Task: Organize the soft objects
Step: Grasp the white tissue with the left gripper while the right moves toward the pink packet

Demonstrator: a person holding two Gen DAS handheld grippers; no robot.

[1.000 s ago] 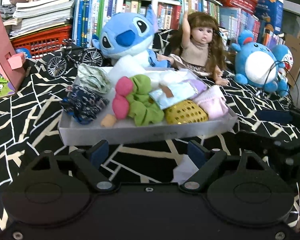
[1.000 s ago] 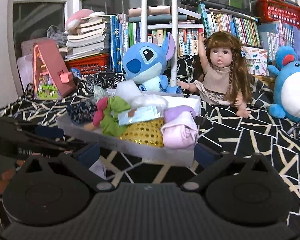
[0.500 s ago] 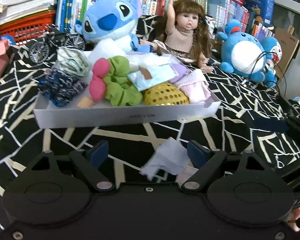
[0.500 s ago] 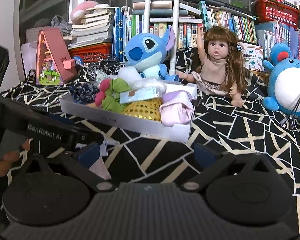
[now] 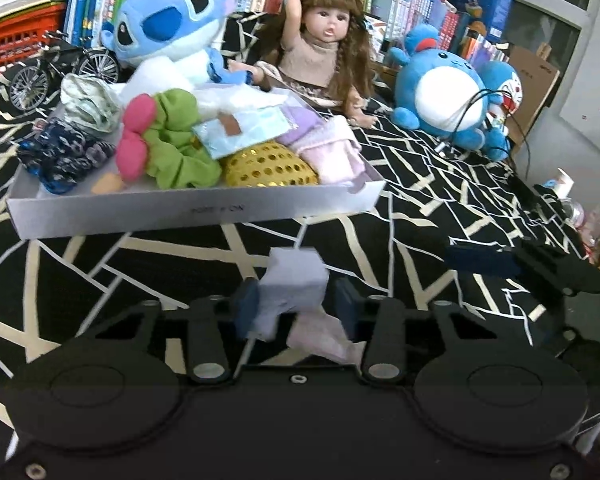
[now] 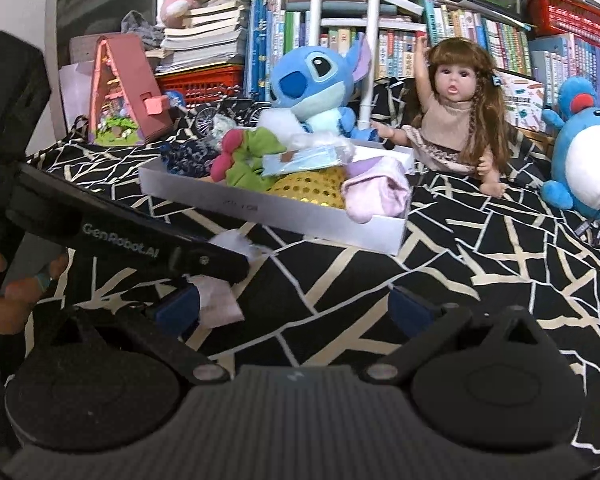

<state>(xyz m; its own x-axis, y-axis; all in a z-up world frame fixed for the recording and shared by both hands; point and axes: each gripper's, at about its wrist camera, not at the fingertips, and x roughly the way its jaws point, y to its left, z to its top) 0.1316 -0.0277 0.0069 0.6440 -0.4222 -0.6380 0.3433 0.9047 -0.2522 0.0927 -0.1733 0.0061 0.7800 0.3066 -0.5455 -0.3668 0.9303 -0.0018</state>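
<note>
Since a second ago the left gripper (image 5: 294,306) has narrowed its jaws onto a pale cloth (image 5: 294,280), which stands up between the blue pads, lower folds hidden by the gripper, in front of the white tray's (image 5: 188,210) near edge on the black-and-white patterned cover (image 5: 420,200). From the right wrist, the right gripper (image 6: 296,310) has jaws wide apart and empty, the left gripper (image 6: 204,258) hides most of the cloth (image 6: 230,242), and bookshelves (image 6: 460,40) fill the back.
</note>
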